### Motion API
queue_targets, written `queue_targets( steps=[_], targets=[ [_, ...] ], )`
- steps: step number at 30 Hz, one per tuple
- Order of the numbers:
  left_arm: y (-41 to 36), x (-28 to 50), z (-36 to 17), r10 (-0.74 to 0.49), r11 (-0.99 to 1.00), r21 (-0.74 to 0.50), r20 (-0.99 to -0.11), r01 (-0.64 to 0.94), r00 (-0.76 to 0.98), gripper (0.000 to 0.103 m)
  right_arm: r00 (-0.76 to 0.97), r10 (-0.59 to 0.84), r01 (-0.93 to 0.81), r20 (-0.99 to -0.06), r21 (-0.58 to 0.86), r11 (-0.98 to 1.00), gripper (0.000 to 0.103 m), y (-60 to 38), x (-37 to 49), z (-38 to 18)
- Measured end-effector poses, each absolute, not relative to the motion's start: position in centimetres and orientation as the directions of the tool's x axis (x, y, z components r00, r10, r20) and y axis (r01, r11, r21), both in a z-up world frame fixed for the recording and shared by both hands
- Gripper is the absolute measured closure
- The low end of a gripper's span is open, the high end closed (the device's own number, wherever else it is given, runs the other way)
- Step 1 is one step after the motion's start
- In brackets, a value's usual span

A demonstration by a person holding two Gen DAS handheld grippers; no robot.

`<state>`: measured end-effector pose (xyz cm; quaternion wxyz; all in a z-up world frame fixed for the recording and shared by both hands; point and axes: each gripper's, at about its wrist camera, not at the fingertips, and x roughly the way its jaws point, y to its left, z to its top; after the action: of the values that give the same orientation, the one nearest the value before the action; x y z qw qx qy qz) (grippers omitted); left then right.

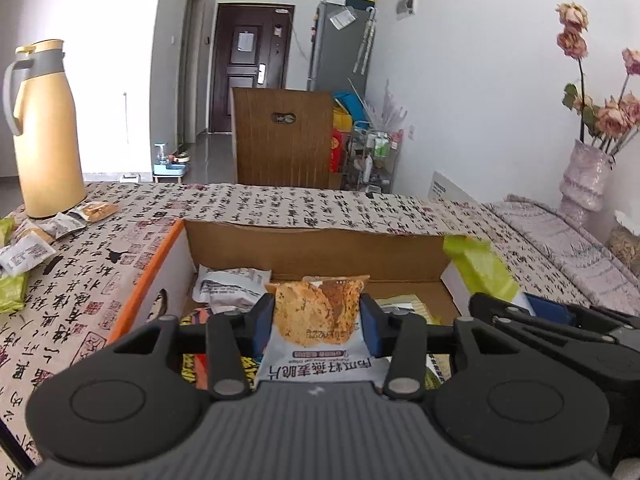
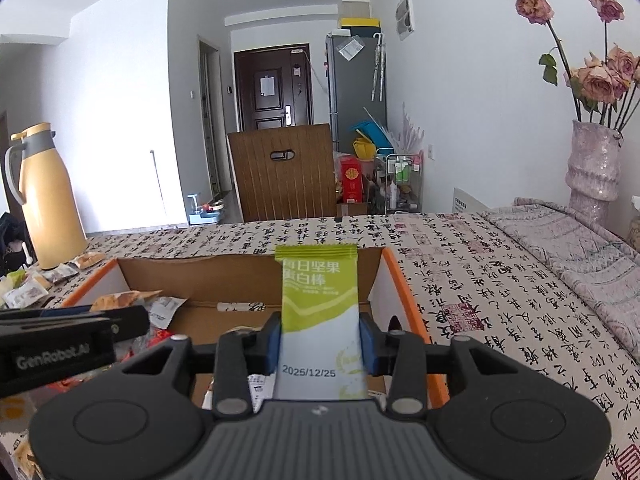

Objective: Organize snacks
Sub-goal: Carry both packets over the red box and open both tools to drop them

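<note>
Now your left tool (image 1: 319, 320) has its blue pads (image 1: 264, 322) against the sides of an oat-crisp packet (image 1: 316, 320), clamping it above the open cardboard box (image 1: 316, 248) with the orange rim. Your right tool (image 2: 320, 340) grips a green-and-white nut protein bar (image 2: 318, 300) upright over the right side of that same box. Inside the box lie several wrappers, a white one (image 1: 228, 286) at the far left. More snack packets (image 1: 28, 250) sit scattered on the bench (image 1: 280, 204) at the far left, beside the yellow thermos jug (image 1: 42, 128). A vase of dried roses (image 2: 594, 164) stands far right.
</note>
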<state>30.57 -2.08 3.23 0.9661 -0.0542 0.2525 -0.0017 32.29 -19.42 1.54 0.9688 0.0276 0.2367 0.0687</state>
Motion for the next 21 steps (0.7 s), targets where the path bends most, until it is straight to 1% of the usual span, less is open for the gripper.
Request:
queue_targets(
  steps=[1, 2, 3, 4, 5, 6, 8, 10, 21],
  targets=[
    [-1.9, 30.4, 3.4, -0.027, 0.993, -0.111, -0.481, -0.031, 0.876, 0.042, 0.879, 0.146, -0.118, -0.454, 0.089, 0.989, 0.063, -19.5, 32.3, 1.6],
    [-1.7, 30.2, 3.6, -0.024, 0.993, -0.116, -0.471, -0.035, 0.882, 0.034, 0.878, 0.149, -0.119, -0.454, 0.093, 0.988, 0.058, -19.7, 32.2, 1.5],
    [-1.6, 29.9, 3.8, -0.021, 0.992, -0.12, -0.457, -0.038, 0.889, 0.014, 0.877, 0.153, -0.12, -0.455, 0.101, 0.988, 0.044, -19.9, 32.2, 1.5],
    [-1.4, 29.5, 4.0, -0.014, 0.991, -0.125, -0.441, -0.046, 0.897, 0.0, 0.878, 0.153, -0.117, -0.454, 0.107, 0.987, 0.035, -20.0, 32.1, 1.5],
    [-1.3, 29.2, 4.2, -0.004, 0.99, -0.127, -0.426, -0.055, 0.905, 0.0, 0.881, 0.146, -0.11, -0.449, 0.106, 0.988, 0.018, -20.1, 32.1, 1.5],
    [-1.3, 29.0, 4.3, 0.0, 0.99, -0.126, -0.416, -0.058, 0.909, 0.0, 0.885, 0.141, -0.106, -0.445, 0.103, 0.989, 0.01, -20.2, 32.1, 1.5],
    [-1.3, 28.8, 4.7, -0.001, 0.99, -0.13, -0.411, -0.058, 0.912, 0.0, 0.889, 0.144, -0.105, -0.436, 0.111, 0.988, 0.006, -20.3, 32.0, 1.6],
    [-1.3, 28.9, 4.7, 0.005, 0.989, -0.131, -0.414, -0.065, 0.91, 0.0, 0.891, 0.145, -0.106, -0.431, 0.114, 0.988, 0.0, -20.3, 31.8, 1.8],
    [-1.5, 28.7, 4.9, -0.006, 0.988, -0.145, -0.417, -0.06, 0.909, 0.0, 0.892, 0.156, -0.117, -0.423, 0.118, 0.986, 0.0, -20.4, 31.6, 2.1]
  ],
)
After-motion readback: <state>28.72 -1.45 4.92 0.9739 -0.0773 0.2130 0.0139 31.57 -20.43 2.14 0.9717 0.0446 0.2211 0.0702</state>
